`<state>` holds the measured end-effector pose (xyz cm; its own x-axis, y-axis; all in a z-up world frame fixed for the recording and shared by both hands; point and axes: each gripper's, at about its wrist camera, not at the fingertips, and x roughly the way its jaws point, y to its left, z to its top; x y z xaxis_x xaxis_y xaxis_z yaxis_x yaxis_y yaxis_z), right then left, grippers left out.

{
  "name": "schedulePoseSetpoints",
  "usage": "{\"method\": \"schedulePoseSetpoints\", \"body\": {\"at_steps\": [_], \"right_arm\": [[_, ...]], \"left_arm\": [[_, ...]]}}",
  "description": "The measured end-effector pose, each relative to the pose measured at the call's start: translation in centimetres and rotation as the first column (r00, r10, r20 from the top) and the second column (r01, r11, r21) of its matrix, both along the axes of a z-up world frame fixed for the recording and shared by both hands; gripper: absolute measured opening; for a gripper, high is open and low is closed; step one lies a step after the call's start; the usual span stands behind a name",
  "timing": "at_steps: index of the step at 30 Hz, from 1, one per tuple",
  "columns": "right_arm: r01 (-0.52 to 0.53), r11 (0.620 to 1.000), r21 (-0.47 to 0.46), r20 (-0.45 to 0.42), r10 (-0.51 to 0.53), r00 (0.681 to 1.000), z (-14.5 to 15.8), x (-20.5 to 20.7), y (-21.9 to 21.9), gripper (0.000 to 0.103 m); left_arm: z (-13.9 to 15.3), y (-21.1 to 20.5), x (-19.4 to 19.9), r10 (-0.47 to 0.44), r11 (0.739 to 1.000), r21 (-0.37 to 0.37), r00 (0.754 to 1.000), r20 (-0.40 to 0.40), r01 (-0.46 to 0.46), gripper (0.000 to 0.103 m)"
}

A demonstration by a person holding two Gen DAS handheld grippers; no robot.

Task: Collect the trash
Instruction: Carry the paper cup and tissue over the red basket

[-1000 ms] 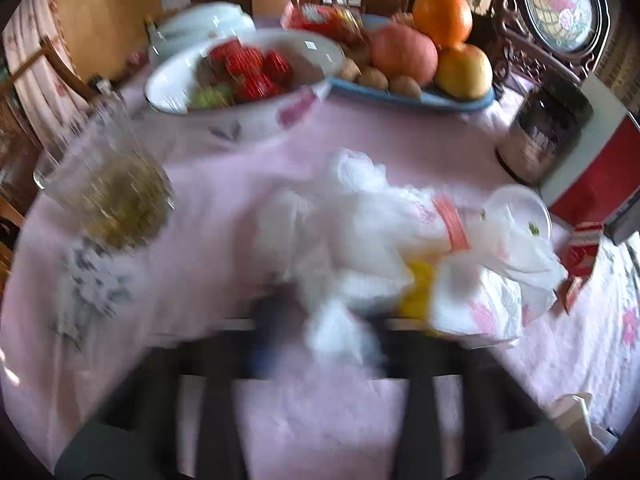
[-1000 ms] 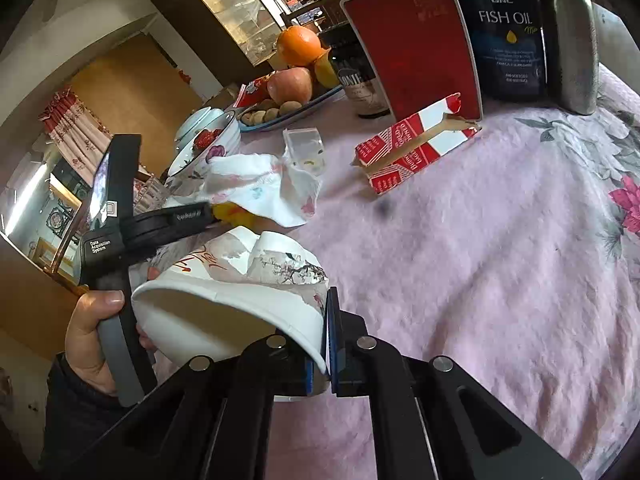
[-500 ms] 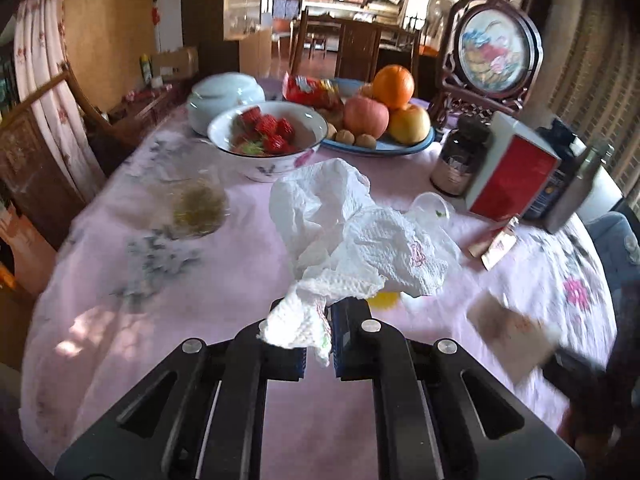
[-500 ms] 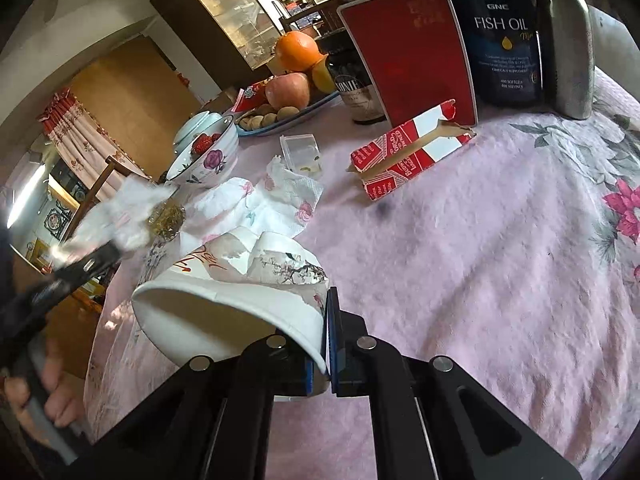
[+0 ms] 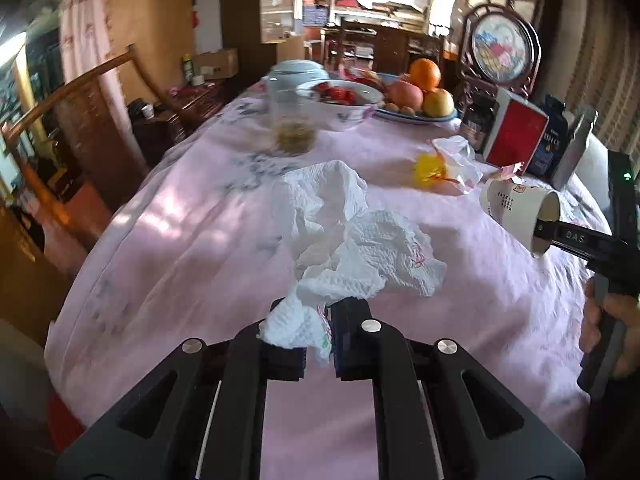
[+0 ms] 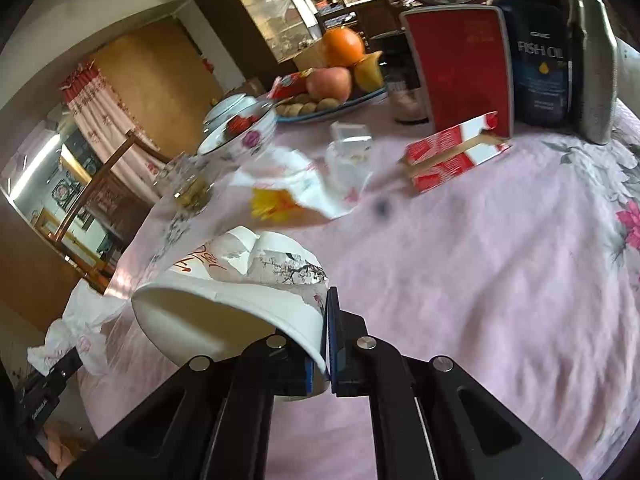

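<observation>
the crumpled paper towel hangs above the pink tablecloth, its lower end pinched between the nearly closed fingers of the left gripper, the rest billowing forward past the tips. the crushed paper cup lies on its side in the air, its rim clamped in the right gripper. farther out on the table lie a tissue with yellow scrap, a red carton and a bowl of strawberries.
</observation>
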<state>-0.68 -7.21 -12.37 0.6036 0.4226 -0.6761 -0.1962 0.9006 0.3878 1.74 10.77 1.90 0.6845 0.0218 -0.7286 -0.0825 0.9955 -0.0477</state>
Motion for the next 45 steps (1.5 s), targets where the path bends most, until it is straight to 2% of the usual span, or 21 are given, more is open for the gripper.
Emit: {"method": "schedulePoseSetpoints", "body": {"at_steps": [7, 12, 16, 20, 24, 25, 27, 30, 32, 35, 36, 39, 43, 45], "right_arm": [[-0.133, 0.991, 0.012, 0.006, 0.133, 0.991, 0.4, -4.2, 4.6, 0.006], [-0.273, 0.962, 0.032, 0.01, 0.273, 0.962, 1.5, -7.5, 9.9, 0.006], [-0.427, 0.904, 0.022, 0.038, 0.426, 0.904, 3.0, -10.6, 16.4, 0.006], [-0.586, 0.81, 0.013, 0.045, 0.585, 0.81, 3.5, -13.9, 24.1, 0.006], [-0.741, 0.671, -0.013, 0.028, 0.741, 0.671, 2.9, -18.4, 33.6, 0.006], [-0.763, 0.647, -0.019, 0.019, 0.763, 0.646, 2.6, -19.2, 35.2, 0.006], [-0.815, 0.578, -0.036, -0.014, 0.815, 0.579, 1.3, -21.5, 39.7, 0.006], [-0.868, 0.495, -0.037, -0.079, 0.865, 0.496, -0.9, -24.2, 45.0, 0.006], [-0.887, 0.46, -0.04, -0.11, 0.88, 0.461, -2.3, -25.3, 47.8, 0.006], [-0.899, 0.432, -0.067, -0.167, 0.884, 0.437, -5.2, -26.6, 52.7, 0.006], [-0.899, 0.431, -0.082, -0.189, 0.879, 0.438, -6.4, -26.9, 54.2, 0.006], [-0.893, 0.44, -0.098, -0.265, 0.853, 0.45, -10.2, -26.7, 58.0, 0.006], [-0.874, 0.47, -0.12, -0.355, 0.802, 0.48, -14.9, -26.2, 61.9, 0.006], [-0.871, 0.479, -0.115, -0.388, 0.785, 0.483, -16.8, -26.5, 62.8, 0.006]], "left_arm": [[0.3, 5.1, -6.2, 0.095, 0.995, -0.039, 0.994, 0.045, -0.094, 0.011], [0.8, 8.8, -11.4, 0.167, 0.985, -0.068, 0.981, 0.099, -0.161, 0.011], [0.4, 12.7, -15.8, 0.256, 0.965, -0.078, 0.961, 0.1, -0.249, 0.011], [-0.2, 16.7, -20.2, 0.374, 0.927, -0.06, 0.922, 0.1, -0.37, 0.011], [-2.3, 21.9, -24.7, 0.515, 0.857, -0.055, 0.855, 0.059, -0.512, 0.011], [-2.9, 22.9, -25.5, 0.54, 0.841, -0.059, 0.841, 0.044, -0.537, 0.011], [-5.0, 26.0, -27.4, 0.606, 0.793, -0.071, 0.796, -0.01, -0.605, 0.011], [-8.3, 29.8, -29.3, 0.673, 0.73, -0.076, 0.734, -0.089, -0.679, 0.011], [-10.6, 32.3, -30.2, 0.707, 0.688, -0.085, 0.692, -0.146, -0.721, 0.011], [-14.3, 35.7, -31.4, 0.73, 0.632, -0.126, 0.642, -0.233, -0.765, 0.011], [-15.8, 37.1, -31.8, 0.743, 0.604, -0.121, 0.611, -0.273, -0.788, 0.011], [-18.9, 39.7, -32.5, 0.759, 0.558, -0.102, 0.556, -0.338, -0.824, 0.011], [-21.6, 41.7, -33.2, 0.769, 0.528, -0.066, 0.509, -0.386, -0.847, 0.011], [-22.4, 42.4, -33.5, 0.775, 0.516, -0.054, 0.493, -0.396, -0.855, 0.011]]}}
